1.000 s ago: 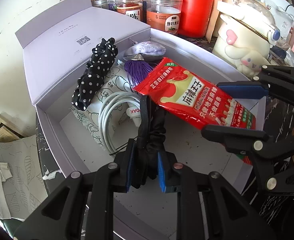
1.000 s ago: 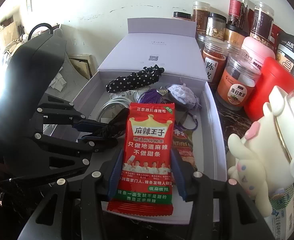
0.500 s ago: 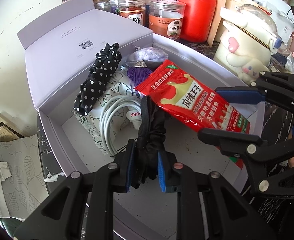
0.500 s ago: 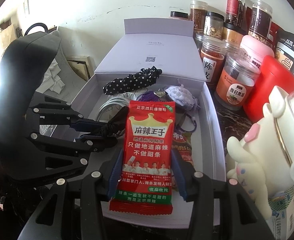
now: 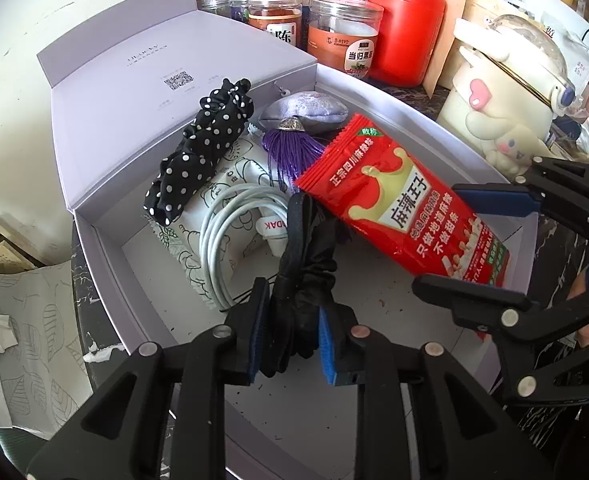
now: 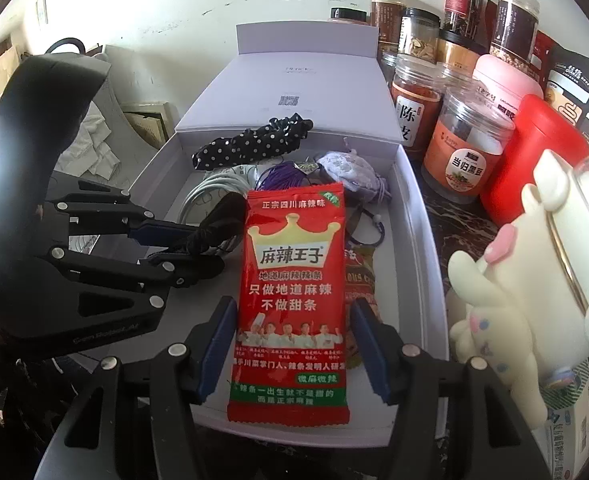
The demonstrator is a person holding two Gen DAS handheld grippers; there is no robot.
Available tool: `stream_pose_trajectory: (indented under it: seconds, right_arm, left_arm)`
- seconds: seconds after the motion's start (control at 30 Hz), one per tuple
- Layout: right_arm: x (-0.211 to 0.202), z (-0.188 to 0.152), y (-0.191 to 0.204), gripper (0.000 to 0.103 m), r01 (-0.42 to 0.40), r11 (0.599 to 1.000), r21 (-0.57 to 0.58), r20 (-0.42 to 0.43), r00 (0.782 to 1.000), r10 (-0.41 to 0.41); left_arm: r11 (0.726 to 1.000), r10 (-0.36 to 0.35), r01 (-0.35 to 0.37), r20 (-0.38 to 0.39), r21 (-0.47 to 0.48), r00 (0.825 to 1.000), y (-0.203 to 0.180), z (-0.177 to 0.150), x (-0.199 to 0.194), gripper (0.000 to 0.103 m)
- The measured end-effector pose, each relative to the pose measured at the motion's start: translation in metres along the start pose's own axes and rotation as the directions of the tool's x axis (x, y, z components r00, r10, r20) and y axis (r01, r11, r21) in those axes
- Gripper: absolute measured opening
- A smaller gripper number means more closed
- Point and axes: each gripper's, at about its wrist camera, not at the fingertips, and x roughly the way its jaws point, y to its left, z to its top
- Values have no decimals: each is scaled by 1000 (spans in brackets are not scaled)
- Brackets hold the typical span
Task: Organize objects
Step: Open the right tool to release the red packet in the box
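While most of the clutter already lies in the open lilac box, I am midway through settling two more pieces into it. My left gripper, at the bottom centre of the left view, has just begun easing apart, yet its fingers still pinch the black scrunchie, which rises from them over the box floor. My right gripper, bottom centre of the right view, has just been opening: its fingers now stand spread on either side of the red snack packet, clear of its edges, and the packet lies along the lower middle of the frame with its near end over the box's front wall. Further up the box sit a polka-dot scrunchie, a coiled white cable, a purple tassel and a grey pouch. Jars and a red canister crowd the worktop at upper right, outside the box; whether they belong to the job I cannot tell. By my reckoning, the packet is as good as placed and the black scrunchie is next to go.
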Motion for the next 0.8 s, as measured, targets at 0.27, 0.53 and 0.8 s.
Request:
stream_pose_trajectory:
  seconds: [0.27,0.53,0.8]
  right_arm:
    - [-23,-8,-14,59,38,998,45,63,997,-41]
    - [-18,-11,-11,34,84,996,39,30,996,-86]
    - [-14,-12,-7,22,102,995,25,31,994,-102]
  left_arm:
    - [998,60,-60,43,-4,997,-2,-4,-18,29]
    - [996,91,-91,118,-7,989,-1,-4,-43,31]
    - [995,94,-90,132,-37,987,3,-3,-56,31]
